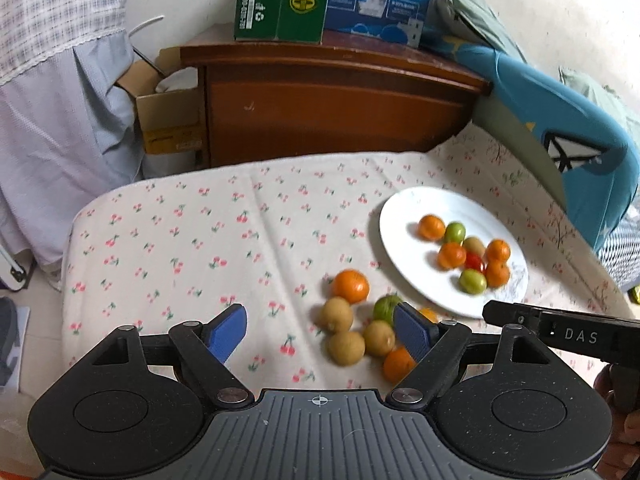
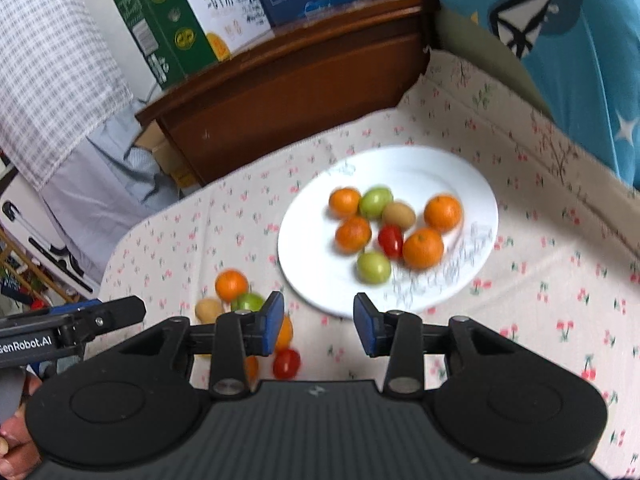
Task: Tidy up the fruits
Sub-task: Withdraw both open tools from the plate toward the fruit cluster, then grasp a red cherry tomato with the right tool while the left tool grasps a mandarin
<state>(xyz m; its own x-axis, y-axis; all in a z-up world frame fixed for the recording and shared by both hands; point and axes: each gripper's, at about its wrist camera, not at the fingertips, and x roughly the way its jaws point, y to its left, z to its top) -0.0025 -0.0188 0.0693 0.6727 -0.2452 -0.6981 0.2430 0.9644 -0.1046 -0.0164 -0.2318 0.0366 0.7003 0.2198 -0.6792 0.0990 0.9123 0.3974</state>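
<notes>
Lying flat, white plate [image 2: 452, 176] bearing roundish fruits [image 2: 423, 247].

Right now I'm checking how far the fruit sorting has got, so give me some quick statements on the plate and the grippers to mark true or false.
1. The white plate holds one red tomato. True.
2. Every fruit is on the plate. False: several lie on the cherry-print cloth, like an orange.
3. The right gripper grips an orange. False: nothing sits between its pads.
4. The left gripper is open. True.
</notes>
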